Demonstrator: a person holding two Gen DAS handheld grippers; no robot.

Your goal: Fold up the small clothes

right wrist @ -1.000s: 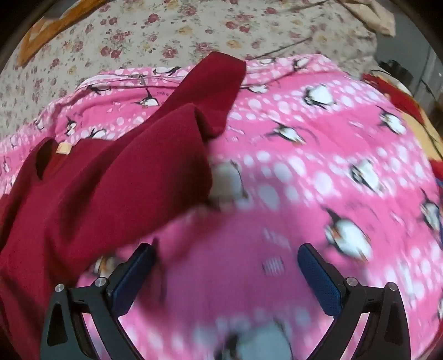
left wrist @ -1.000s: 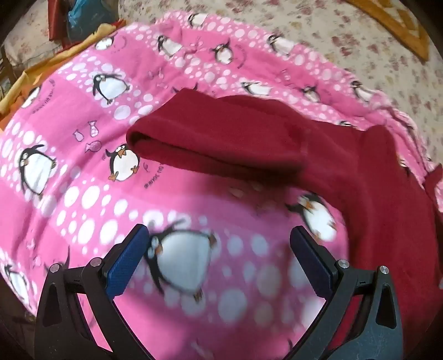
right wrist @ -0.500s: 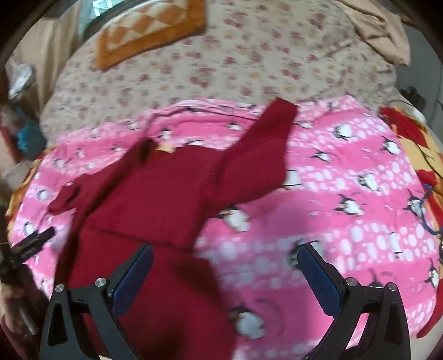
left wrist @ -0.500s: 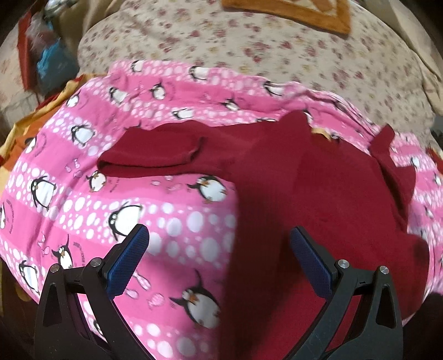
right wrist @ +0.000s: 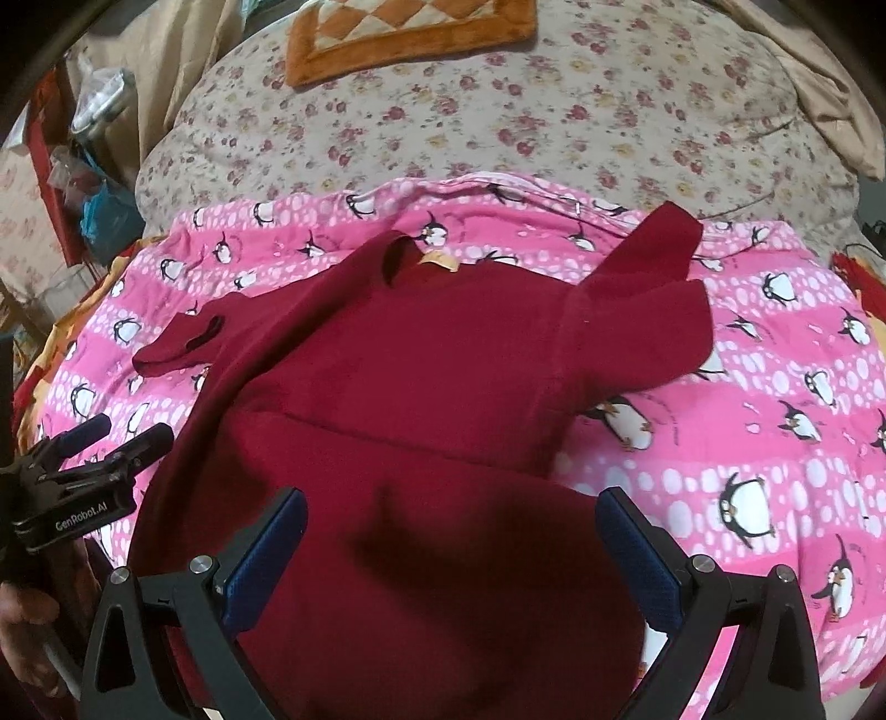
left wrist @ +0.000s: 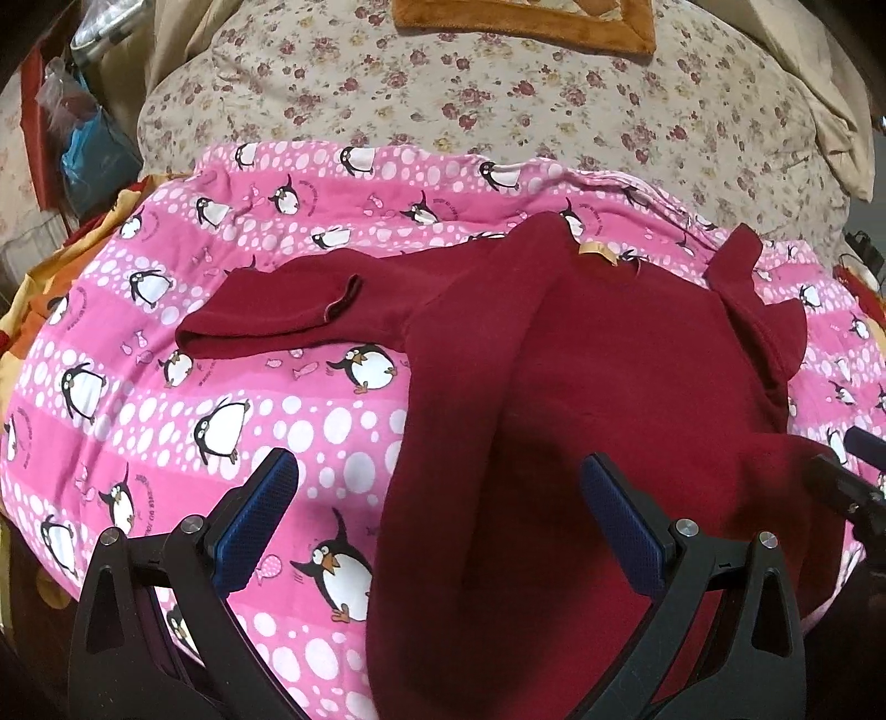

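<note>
Red sweater (right wrist: 443, 354) on penguin blanket (right wrist: 775, 432): soft, light, floppy; take each sleeve's cuff. Left tool (left wrist: 437, 515) and right tool (right wrist: 451, 548) spread, empty.

Penguin blanket (left wrist: 310, 432), floral bedsheet (left wrist: 498, 111), orange mat (right wrist: 410, 39).

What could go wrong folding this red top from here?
1. The dark red fleece top lies askew, its hem bunched near both open tools, left tool and right tool; a pinch may catch several layers.
2. The left sleeve is doubled back on itself and the right sleeve is crumpled; both could fold in unevenly.
3. The pink penguin-print blanket underneath is soft, so a low pinch might grab it too.
</note>
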